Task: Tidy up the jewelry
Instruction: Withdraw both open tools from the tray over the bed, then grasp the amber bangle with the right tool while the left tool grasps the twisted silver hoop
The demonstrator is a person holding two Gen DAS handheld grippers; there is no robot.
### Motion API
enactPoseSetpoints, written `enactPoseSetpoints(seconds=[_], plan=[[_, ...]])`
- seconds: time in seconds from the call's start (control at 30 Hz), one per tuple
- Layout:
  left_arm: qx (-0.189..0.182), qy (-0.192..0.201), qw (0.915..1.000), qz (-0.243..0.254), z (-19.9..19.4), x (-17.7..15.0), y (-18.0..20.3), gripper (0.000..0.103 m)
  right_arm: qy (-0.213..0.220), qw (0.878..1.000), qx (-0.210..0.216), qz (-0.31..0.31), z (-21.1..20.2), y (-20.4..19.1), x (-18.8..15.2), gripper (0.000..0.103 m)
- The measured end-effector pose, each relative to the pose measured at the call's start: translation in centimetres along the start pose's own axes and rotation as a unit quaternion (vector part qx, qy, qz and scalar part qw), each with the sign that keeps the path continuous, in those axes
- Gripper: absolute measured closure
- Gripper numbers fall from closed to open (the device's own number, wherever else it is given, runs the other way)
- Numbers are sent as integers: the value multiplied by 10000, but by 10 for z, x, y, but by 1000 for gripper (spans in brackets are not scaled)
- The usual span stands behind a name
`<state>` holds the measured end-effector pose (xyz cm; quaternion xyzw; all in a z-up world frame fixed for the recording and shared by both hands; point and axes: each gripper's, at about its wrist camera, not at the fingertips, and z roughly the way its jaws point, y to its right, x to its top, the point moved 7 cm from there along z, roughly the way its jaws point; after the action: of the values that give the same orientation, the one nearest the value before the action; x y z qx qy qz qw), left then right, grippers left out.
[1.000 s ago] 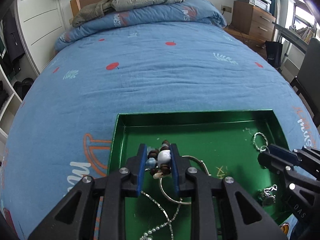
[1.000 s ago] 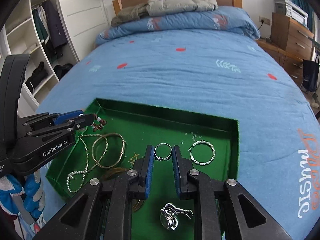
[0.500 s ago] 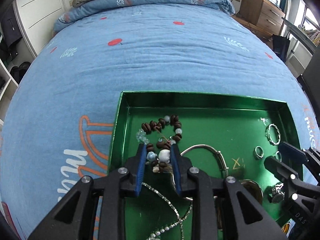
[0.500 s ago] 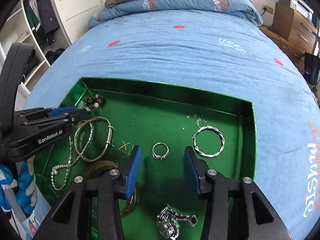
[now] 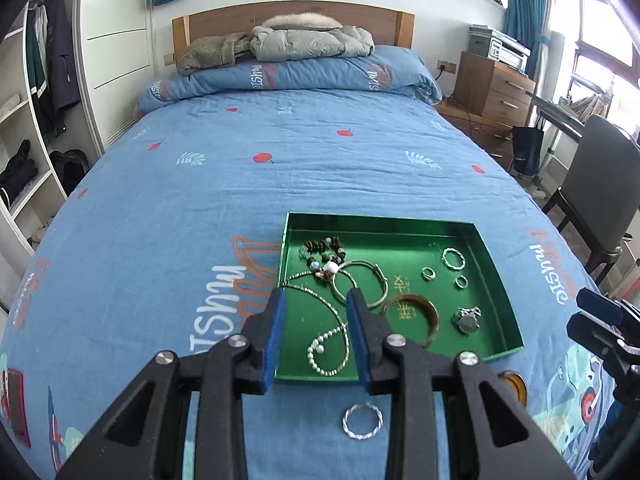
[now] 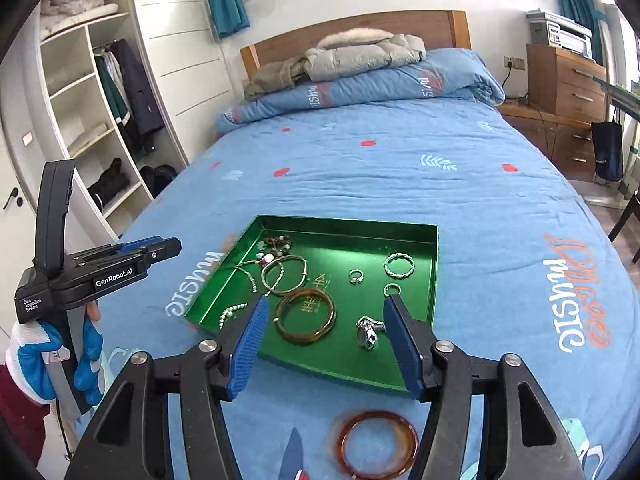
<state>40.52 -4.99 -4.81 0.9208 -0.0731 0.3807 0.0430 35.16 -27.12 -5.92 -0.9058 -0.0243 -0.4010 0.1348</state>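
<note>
A green tray (image 5: 502, 308) (image 6: 434, 264) lies on the blue bedspread. It holds a brown bead bracelet (image 5: 325, 254) (image 6: 276, 245), a silver bangle (image 5: 360, 282) (image 6: 285, 274), an amber bangle (image 5: 412, 318) (image 6: 306, 315), a bead chain (image 5: 328, 340), a twisted ring (image 5: 453, 258) (image 6: 399, 266), small rings (image 5: 428, 273) (image 6: 355, 276) and a watch-like piece (image 5: 466, 320) (image 6: 368, 334). My left gripper (image 5: 316, 332) is open and empty, raised over the tray's near left. My right gripper (image 6: 324, 344) is wide open and empty, raised over the tray's near edge.
A twisted silver ring (image 5: 362, 422) lies on the bedspread in front of the tray. An amber bangle (image 6: 378, 444) lies on the bedspread near the tray's front. Folded quilt and jackets (image 5: 296, 46) sit at the bed head. A chair (image 5: 592, 192) stands right.
My left gripper let go of the bead bracelet in the tray's far left corner, opened and pulled back and up. My right gripper opened wider and also pulled back from the tray.
</note>
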Motion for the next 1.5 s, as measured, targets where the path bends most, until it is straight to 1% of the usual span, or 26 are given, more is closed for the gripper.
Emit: enactPoseSetpoints(seconds=[0.1,0.13,0.2,0.3,0.47,0.6,0.73,0.83,0.97,1.03,1.13,1.3,1.5], plan=[[182,204,9996,35,-37,-19,0,73,128,9999,83,37,-30,-12,-16,38],[220,253,9994,19,-49,-27,0,71,171,9998,82,54,-40,-15,-22,37],[328,346,9989,-33,-69,-42,-2,66,244,9997,39,52,-58,-20,-35,37],[450,469,9979,-78,-96,-64,-6,65,330,9994,-124,70,-86,-25,-57,37],[522,615,9966,-171,-132,-93,-12,63,478,9983,-270,167,-123,-33,-87,32],[590,773,9951,-184,-158,-111,-14,59,578,9973,-416,179,-147,-36,-107,30],[695,974,9928,-96,-184,-128,-12,57,752,9955,-563,138,-169,-39,-118,30],[713,1073,9917,7,-194,-135,-7,55,846,9944,-620,120,-182,-39,-126,28],[701,1174,9905,161,-198,-142,2,52,884,9936,-694,69,-186,-37,-134,23],[687,1187,9903,225,-195,-143,7,49,871,9937,-707,83,-184,-34,-137,22],[633,1144,9911,264,-186,-144,12,48,807,9939,-734,142,-175,-26,-141,20],[574,947,9934,285,-157,-147,18,48,680,9947,-728,265,-152,-10,-146,19],[457,610,9969,186,-110,-151,14,48,543,9945,-816,359,-120,11,-149,19]])
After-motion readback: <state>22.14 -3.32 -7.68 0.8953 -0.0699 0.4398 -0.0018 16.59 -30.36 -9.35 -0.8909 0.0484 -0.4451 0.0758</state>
